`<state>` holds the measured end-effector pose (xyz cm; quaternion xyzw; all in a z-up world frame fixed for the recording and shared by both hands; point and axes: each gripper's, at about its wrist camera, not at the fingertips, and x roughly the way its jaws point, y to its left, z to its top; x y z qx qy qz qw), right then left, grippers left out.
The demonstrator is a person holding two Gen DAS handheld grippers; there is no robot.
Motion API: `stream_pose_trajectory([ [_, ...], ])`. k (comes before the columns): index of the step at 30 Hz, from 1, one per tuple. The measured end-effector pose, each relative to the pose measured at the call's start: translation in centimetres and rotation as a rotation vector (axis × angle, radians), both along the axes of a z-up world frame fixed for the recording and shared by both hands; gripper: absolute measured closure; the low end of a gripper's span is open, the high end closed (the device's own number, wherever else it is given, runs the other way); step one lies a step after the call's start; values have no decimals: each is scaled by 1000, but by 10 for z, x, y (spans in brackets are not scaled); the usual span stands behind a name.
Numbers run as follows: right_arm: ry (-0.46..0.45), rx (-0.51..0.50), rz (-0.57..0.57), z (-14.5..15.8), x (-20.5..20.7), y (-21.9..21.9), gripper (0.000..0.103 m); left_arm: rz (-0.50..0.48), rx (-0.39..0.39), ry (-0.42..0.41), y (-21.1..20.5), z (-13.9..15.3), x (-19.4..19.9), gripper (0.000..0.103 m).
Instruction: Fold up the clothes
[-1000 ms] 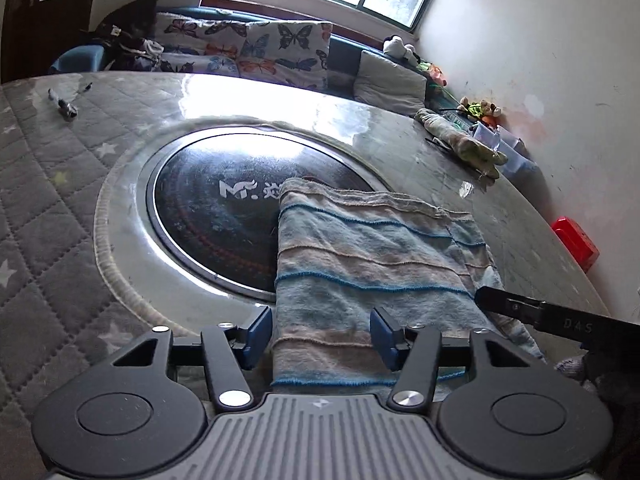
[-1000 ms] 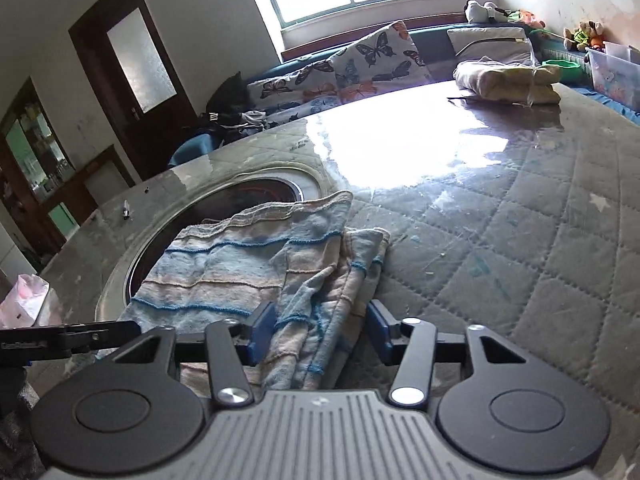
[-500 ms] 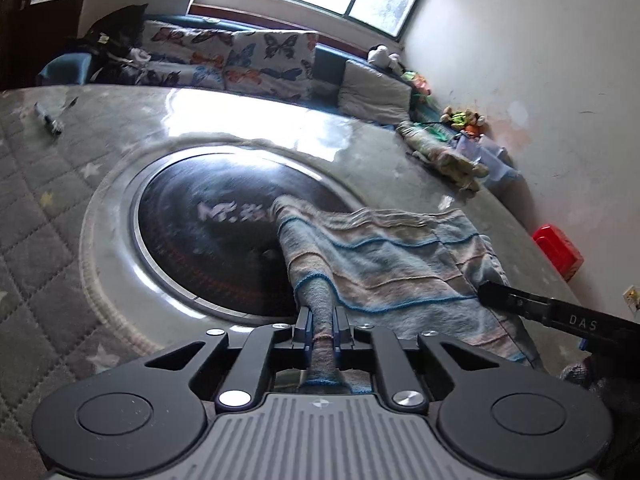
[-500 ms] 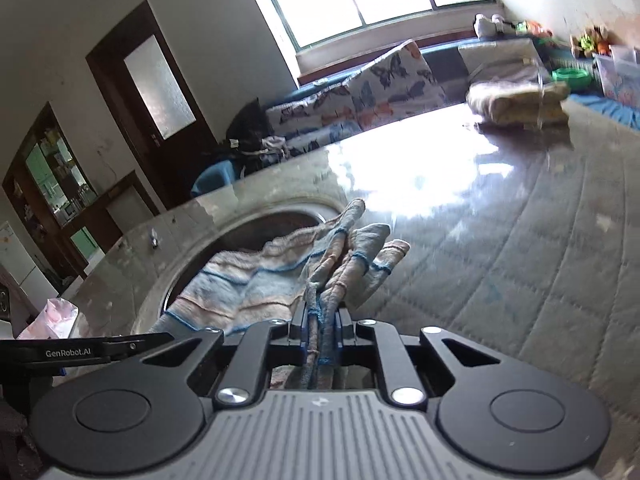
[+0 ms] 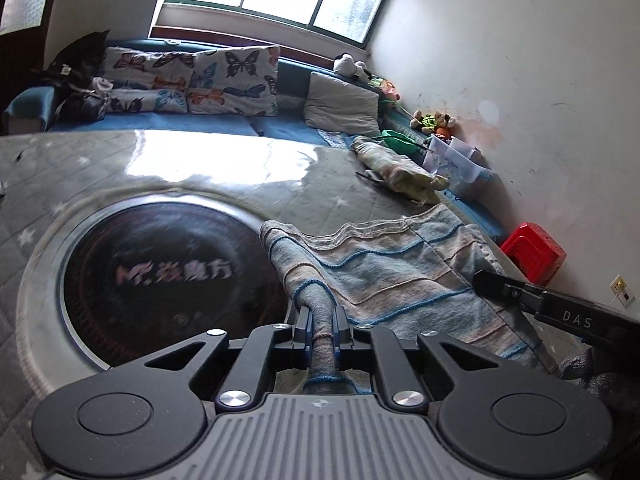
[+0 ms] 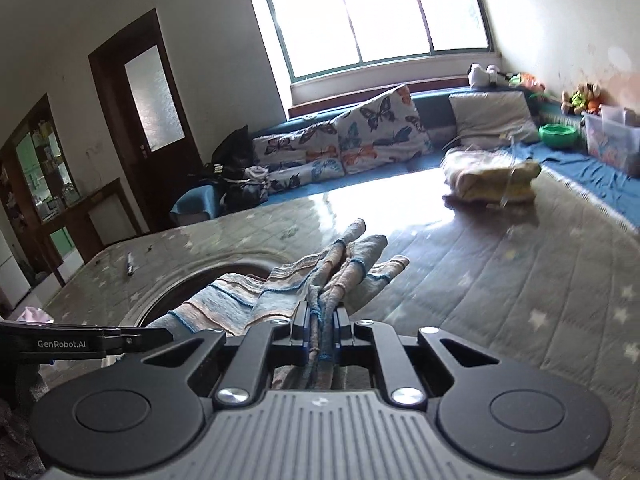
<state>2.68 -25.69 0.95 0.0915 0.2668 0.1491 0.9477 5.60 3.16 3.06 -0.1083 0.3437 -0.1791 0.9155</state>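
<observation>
Striped woven towel [image 5: 384, 276] bunched, ridged — pinched by left gripper [image 5: 322, 320], right gripper [image 6: 320, 322].

Quilted table [image 6: 520, 280] lies open; only folded bundle [image 6: 490, 176] obstructs far edge.

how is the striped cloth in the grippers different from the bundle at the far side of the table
The striped cloth has blue and beige bands; the far bundle looks pale cream and yellow. The striped cloth is spread out, its near edge pinched by the left gripper and the right gripper; the bundle lies heaped and untouched. Both rest on the quilted table.
</observation>
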Motion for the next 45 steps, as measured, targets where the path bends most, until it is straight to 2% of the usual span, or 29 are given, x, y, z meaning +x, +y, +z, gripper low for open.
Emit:
stream_pose_trajectory([
  [12, -36, -60, -21, 17, 26, -30, 93, -2, 37, -3, -42, 9, 34, 93],
  [26, -18, -88, -16, 8, 53, -52, 94, -5, 56, 35, -72, -3, 59, 93],
  [37, -20, -112, -27, 5, 67, -57, 94, -10, 66, 24, -83, -4, 62, 93],
  [45, 32, -130, -42, -12, 76, -64, 94, -30, 86, 68, -93, -20, 62, 93],
])
